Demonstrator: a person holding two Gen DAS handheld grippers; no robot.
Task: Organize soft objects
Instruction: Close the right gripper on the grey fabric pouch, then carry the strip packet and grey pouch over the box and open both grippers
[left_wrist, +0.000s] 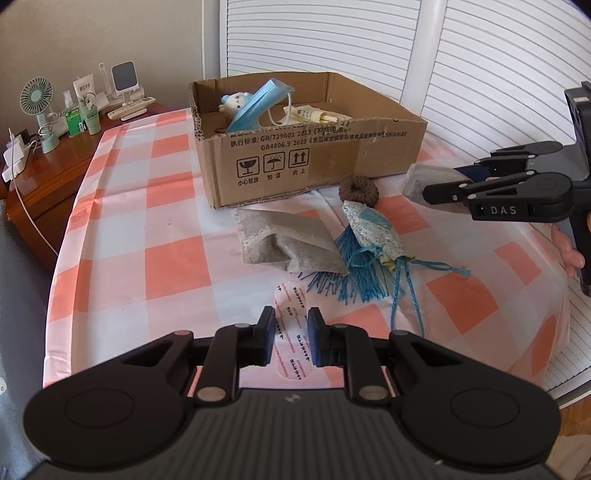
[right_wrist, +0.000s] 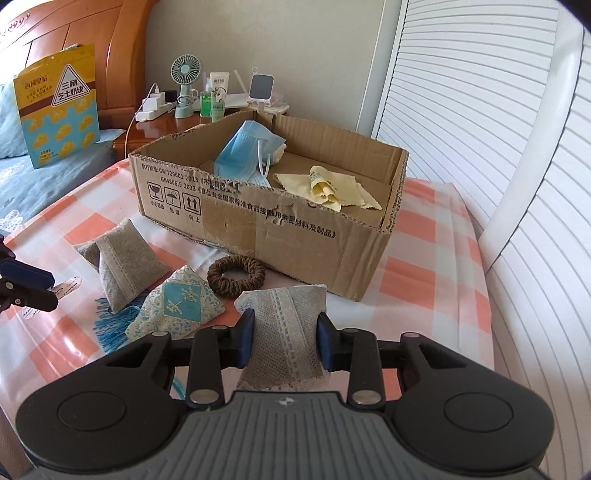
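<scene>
Left hand-held gripper (left_wrist: 291, 338) narrowly parted; right hand-held gripper (right_wrist: 285, 341) clamped.

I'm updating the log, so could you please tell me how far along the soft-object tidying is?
Already in the cardboard box: a blue face mask, a yellow cloth and a small plush toy. In hand: the right gripper holds a grey sachet. Left on the table: another grey sachet, the patterned tassel sachet, the brown scrunchie and a flat plastic packet under the left gripper.

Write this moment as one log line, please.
right gripper: shut on grey sachet | left gripper: open, empty | cardboard box: ahead
</scene>
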